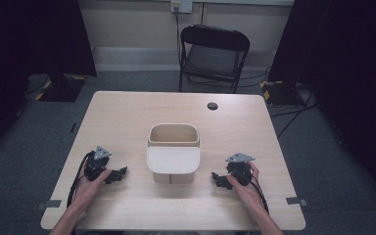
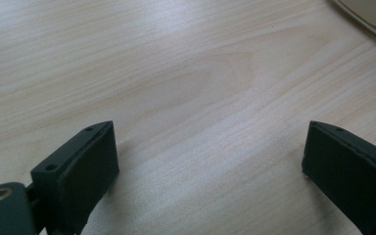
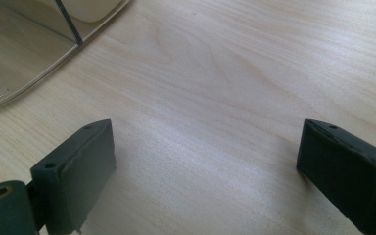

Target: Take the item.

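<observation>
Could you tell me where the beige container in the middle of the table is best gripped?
Probably by a side wall at the open rim of the container: it stands upright, so a tool can come from above and pinch the thin wall, one jaw inside, one outside.

No readable text, label, brand, number or sign appears on anything in these views

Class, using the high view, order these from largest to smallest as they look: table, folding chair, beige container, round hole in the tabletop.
1. table
2. folding chair, though it stands farther from the camera
3. beige container
4. round hole
</observation>
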The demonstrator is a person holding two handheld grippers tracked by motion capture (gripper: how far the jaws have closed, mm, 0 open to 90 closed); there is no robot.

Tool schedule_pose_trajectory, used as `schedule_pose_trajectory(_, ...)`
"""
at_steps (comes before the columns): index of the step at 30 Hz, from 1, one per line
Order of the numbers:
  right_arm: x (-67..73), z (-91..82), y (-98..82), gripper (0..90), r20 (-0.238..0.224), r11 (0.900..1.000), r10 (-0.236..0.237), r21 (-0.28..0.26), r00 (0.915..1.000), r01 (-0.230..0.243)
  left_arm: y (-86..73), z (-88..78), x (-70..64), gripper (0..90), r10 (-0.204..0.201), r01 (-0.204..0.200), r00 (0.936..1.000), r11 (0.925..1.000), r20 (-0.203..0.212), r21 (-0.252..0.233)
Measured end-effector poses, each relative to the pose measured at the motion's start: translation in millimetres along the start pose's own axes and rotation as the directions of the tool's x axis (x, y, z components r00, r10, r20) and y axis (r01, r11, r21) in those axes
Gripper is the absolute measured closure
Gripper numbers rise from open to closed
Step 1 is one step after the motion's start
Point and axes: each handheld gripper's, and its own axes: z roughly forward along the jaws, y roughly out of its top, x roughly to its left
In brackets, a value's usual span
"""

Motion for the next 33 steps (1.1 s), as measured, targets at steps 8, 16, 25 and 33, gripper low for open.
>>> schedule_pose_trajectory(8, 0.0, 0.0, 0.0, 6.8, 0.0, 1.0, 0.0, 0.0, 1.0, 0.0, -0.6, 0.0, -0.1, 6.5, -0.016, 0.016, 0.9998, 0.9998, 0.007, -0.007)
schedule_pose_trajectory(16, 0.0, 0.0, 0.1, 6.7, 0.0, 1.0, 0.0, 0.0, 1.0, 0.0, 0.2, -6.1, 1.4, 16.0, -0.025, 0.025, 0.9996, 0.9997, 0.015, 0.007)
schedule_pose_trajectory(25, 0.0, 0.0, 0.1, 6.7, 0.0, 1.0, 0.0, 0.0, 1.0, 0.0, 5.7, -12.6, -10.9, 17.2, -0.014, 0.016, 0.9977, 0.9992, 0.066, -0.037)
schedule_pose_trajectory(33, -0.1, 0.0, 0.0, 6.7, -0.001, 1.0, -0.001, 0.0, 1.0, 0.001, 9.6, -20.6, -16.7, 17.7, 0.006, 0.005, 0.993, 0.9955, 0.118, -0.095)
